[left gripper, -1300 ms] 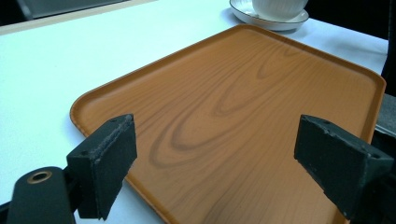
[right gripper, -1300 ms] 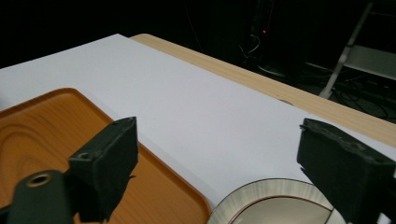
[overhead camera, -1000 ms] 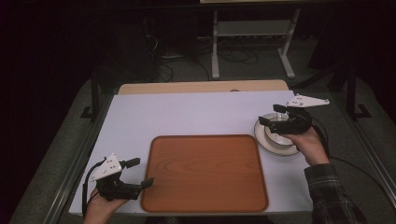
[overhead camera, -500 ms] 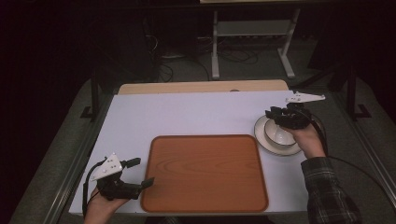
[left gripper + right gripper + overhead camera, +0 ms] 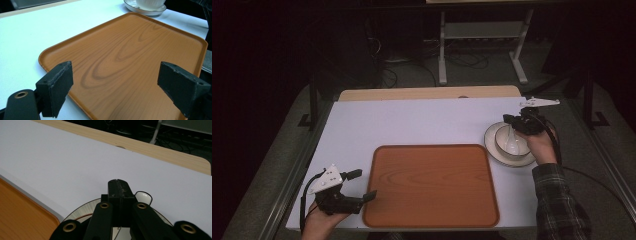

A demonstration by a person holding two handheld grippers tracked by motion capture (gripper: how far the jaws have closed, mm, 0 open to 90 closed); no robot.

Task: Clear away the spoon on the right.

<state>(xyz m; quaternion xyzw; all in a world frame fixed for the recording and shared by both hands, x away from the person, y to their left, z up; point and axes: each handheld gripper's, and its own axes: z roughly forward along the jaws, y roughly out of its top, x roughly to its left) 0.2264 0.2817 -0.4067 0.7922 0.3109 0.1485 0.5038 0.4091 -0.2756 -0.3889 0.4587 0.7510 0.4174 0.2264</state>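
Nearest, the left gripper (image 5: 354, 187) idles with jaws wide apart beside the bare tray (image 5: 432, 185). Farther off, the right gripper (image 5: 516, 124) looks pinched together on the white spoon (image 5: 512, 143) standing in the bowl (image 5: 511, 141) on its saucer (image 5: 492, 145), right of the tray. My guess: spoon comes out next, so lift it straight up without tipping the bowl.

dark room, grey floor (image 5: 272, 165), metal stand (image 5: 482, 35)

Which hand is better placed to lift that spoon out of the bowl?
Right. The right gripper sits over the bowl, apparently shut on the white spoon. The left gripper is open at the tray's near-left corner.
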